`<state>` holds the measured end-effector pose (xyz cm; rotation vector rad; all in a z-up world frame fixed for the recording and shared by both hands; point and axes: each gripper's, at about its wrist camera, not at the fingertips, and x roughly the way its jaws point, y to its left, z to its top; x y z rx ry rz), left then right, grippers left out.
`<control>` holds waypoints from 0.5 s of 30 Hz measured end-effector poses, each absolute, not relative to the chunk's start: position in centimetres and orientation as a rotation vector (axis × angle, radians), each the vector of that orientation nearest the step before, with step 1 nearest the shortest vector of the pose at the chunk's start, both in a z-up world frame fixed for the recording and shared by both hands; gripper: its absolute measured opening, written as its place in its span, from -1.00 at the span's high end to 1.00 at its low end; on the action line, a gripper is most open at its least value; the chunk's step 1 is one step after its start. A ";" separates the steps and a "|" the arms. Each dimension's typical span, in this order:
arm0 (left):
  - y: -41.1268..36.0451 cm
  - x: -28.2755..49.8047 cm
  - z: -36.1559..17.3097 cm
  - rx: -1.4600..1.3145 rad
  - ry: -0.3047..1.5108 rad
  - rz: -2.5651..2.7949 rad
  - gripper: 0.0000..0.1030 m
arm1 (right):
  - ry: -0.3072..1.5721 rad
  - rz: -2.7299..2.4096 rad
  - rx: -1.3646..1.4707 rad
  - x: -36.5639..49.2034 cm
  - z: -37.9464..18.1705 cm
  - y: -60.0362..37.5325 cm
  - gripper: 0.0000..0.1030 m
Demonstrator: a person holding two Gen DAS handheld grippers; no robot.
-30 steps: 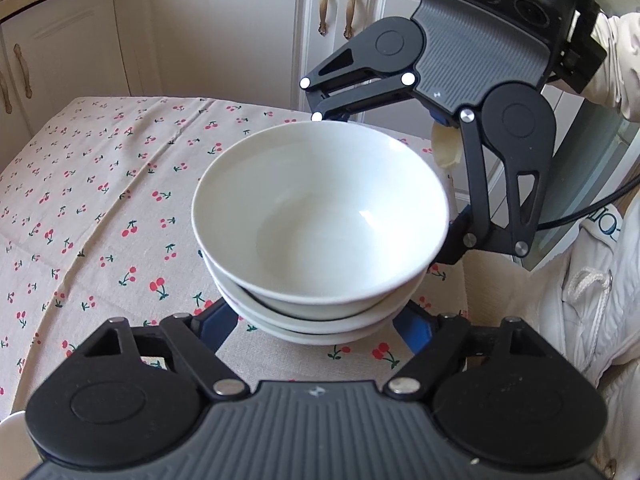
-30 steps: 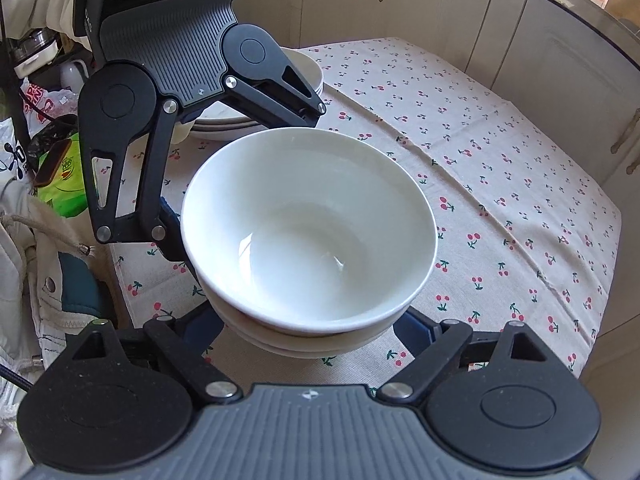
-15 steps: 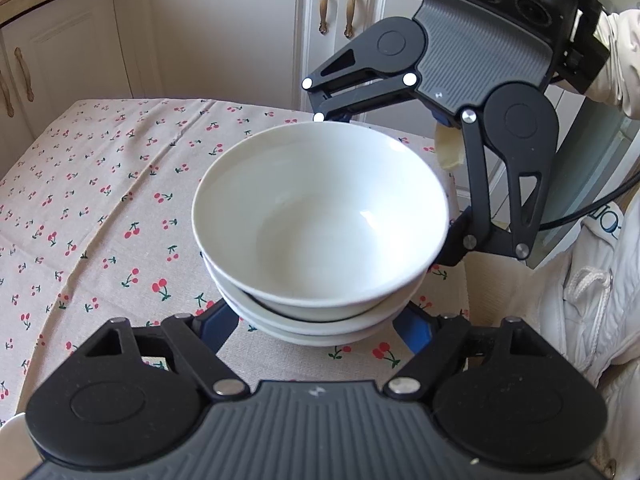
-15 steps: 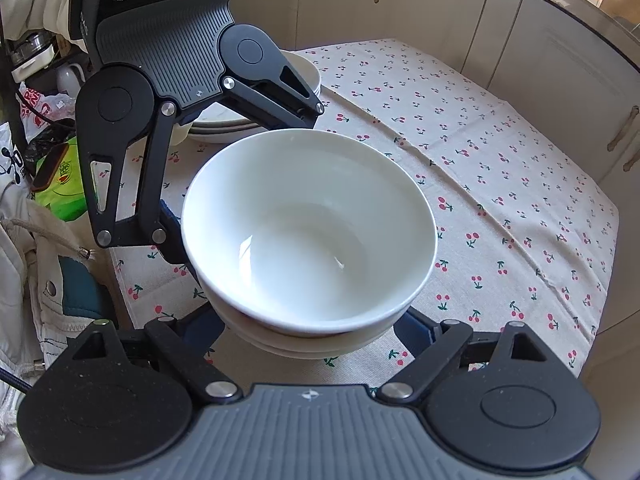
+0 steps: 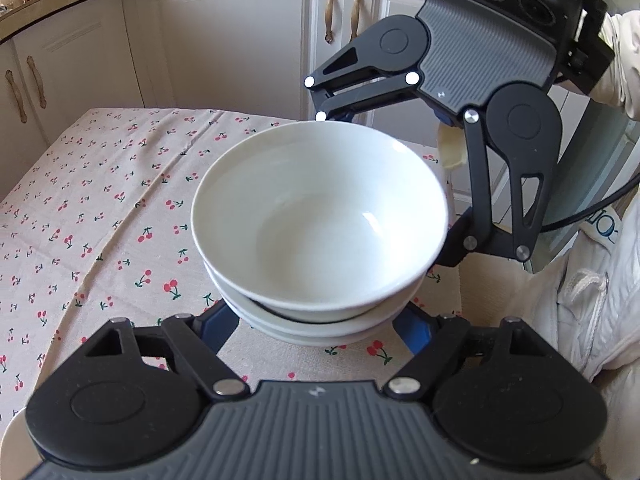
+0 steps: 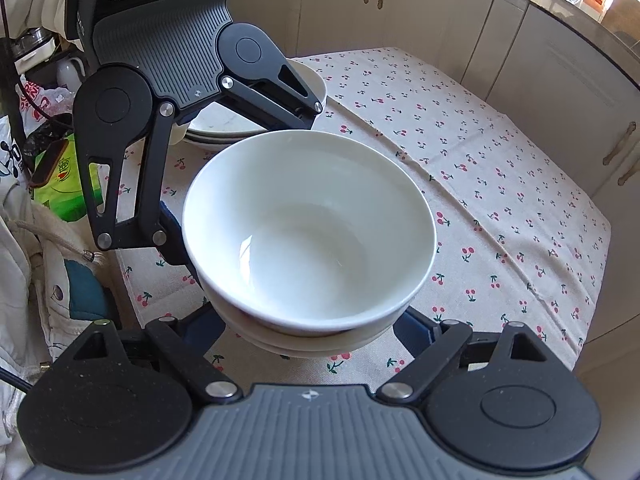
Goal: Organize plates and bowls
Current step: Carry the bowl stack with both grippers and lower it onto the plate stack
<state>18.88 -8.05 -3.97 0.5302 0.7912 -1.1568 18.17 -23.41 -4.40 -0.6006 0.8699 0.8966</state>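
A stack of white bowls [image 5: 320, 224] is held above the cherry-print tablecloth [image 5: 100, 208]; it also shows in the right wrist view [image 6: 308, 232]. My left gripper [image 5: 316, 328] clasps the stack from one side, its blue-padded fingers wide around the lower bowl. My right gripper [image 6: 316, 332] clasps it from the opposite side the same way. Each gripper's body shows across the bowls in the other's view. A pile of white plates with a bowl on top [image 6: 240, 124] sits on the table behind the left gripper.
Cream kitchen cabinets [image 5: 240, 40] stand beyond the table [image 6: 520, 168]. The person's white jacket [image 5: 600, 300] is close at the table's near edge. Clutter and a green bag [image 6: 60, 176] lie beside the table.
The bowl stack and both grippers have shifted slightly along the table together, with the cloth sliding beneath. The grip on the stack is unchanged.
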 end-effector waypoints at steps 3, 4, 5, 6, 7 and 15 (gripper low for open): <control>-7.5 18.5 -3.4 0.530 0.779 -1.144 -0.60 | 0.856 0.901 -0.615 17.8 -3.7 -22.9 -0.81; -7.3 18.4 -3.1 0.531 0.775 -1.139 -0.60 | 0.850 0.903 -0.622 17.7 -3.5 -22.7 -0.81; -7.0 18.3 -2.9 0.529 0.773 -1.134 -0.60 | 0.845 0.906 -0.631 17.6 -3.2 -22.4 -0.81; -6.7 18.2 -2.7 0.527 0.770 -1.128 -0.60 | 0.841 0.909 -0.636 17.6 -2.9 -22.2 -0.81; -6.4 18.1 -2.4 0.528 0.765 -1.121 -0.60 | 0.837 0.911 -0.641 17.6 -2.7 -21.9 -0.81; -3.4 17.5 -0.7 0.518 0.741 -1.054 -0.60 | 0.788 0.951 -0.690 17.5 -0.8 -18.8 -0.81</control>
